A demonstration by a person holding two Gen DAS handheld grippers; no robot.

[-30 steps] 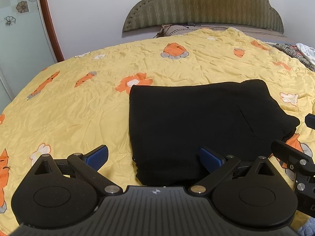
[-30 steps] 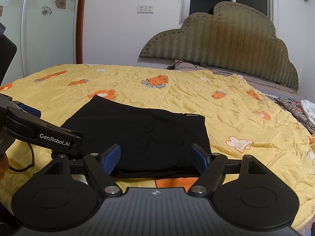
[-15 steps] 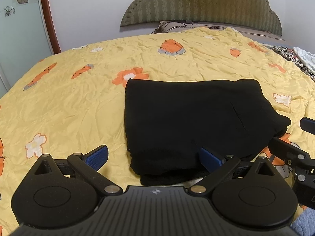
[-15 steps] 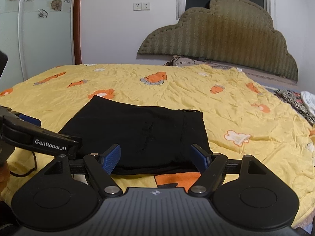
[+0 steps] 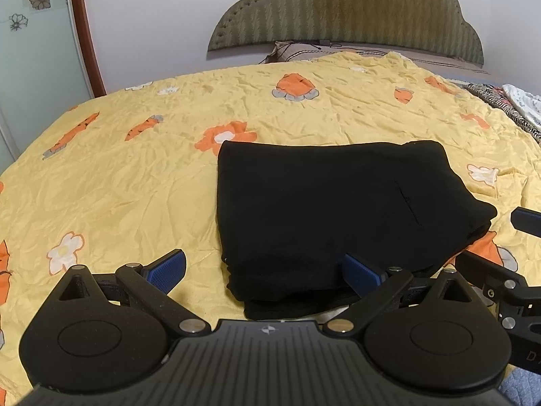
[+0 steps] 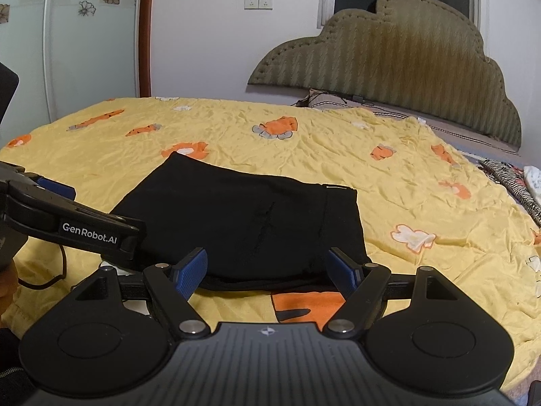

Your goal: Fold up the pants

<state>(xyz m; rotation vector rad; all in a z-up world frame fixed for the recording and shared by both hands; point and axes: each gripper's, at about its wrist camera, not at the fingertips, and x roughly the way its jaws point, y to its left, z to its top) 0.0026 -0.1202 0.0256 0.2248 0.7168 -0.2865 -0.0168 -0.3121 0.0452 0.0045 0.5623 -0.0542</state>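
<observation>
Left gripper (image 5: 264, 272): held low over the near edge of the bed, fingers level and pointing toward the headboard. Jaws spread wide, nothing between them; one blue pad (image 5: 167, 269) over bare quilt, the other against the near edge of the pants.

Right gripper (image 6: 268, 270): alongside, same level attitude, same heading. Jaws wide apart, empty; both blue pads sit just short of the garment's near hem. The left unit's arm crosses the left of this view.

Pants (image 5: 334, 209): black, folded into a compact stacked rectangle, lying flat on the quilt near the front edge of the bed, directly ahead of both grippers. Long axis runs side to side across the bed; folded layers show as stacked edges at the near side. A slanted pocket seam marks the top face toward the right.

Quilt (image 5: 135, 176): yellow, creased, printed with orange and white flowers; covers the bed.

Headboard (image 5: 345, 10): olive, scalloped, upholstered, against the far white wall.

Striped fabric (image 5: 500, 105): at the far right edge of the bed.
</observation>
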